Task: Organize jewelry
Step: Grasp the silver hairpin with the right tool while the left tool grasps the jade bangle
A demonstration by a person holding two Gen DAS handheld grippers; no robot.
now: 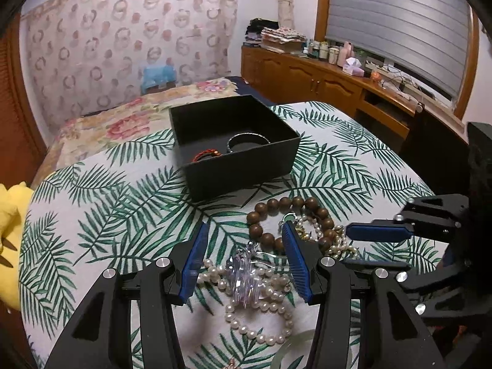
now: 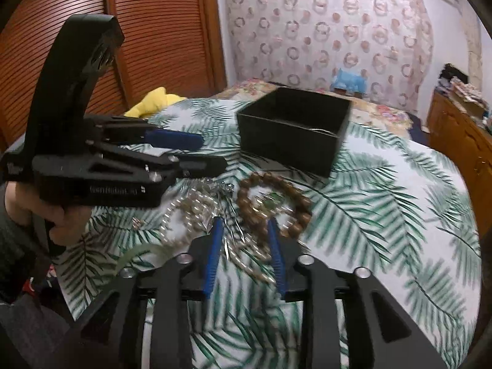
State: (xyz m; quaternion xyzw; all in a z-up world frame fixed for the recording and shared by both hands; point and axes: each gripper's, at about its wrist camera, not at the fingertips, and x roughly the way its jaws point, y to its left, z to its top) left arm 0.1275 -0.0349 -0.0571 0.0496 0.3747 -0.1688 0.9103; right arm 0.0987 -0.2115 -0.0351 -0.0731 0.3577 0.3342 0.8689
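1. Lettering in white on the body of the left gripper (image 2: pixel 184 147), seen from the right wrist view: too blurred to read. No other writing legible on anything else.
2. Left gripper's fingers (image 1: pixel 196 252) about half open, gripping nothing, hovering just above a clear crystal piece (image 1: pixel 243 276) and a tangled pearl necklace (image 1: pixel 261 307).
3. Right gripper (image 2: pixel 244 220) with fingers (image 2: pixel 215 246) parted by a moderate gap, pads pressing on nothing, poised over the near edge of the jewelry; view blurred.
4. Jewelry loose in a heap on the worktop (image 1: pixel 92 215), under a palm-leaf cloth: wooden bead bracelet (image 1: pixel 267 207) farthest out, pearls and crystal piece nearer the cameras, pale green bangle (image 1: pixel 295 341) at the near edge.
5. Black box (image 1: pixel 240 166) open, just beyond the wooden bead bracelet, not touching it.
6. Inside the box: red braided bracelet (image 1: pixel 206 154) at the left, dark bangle (image 1: pixel 246 141) beside it at the right.
7. Person's hand (image 2: pixel 58 215) wrapped round the left gripper's handle.
8. Yellow plush toy (image 1: pixel 9 209) at the left edge of the worktop.
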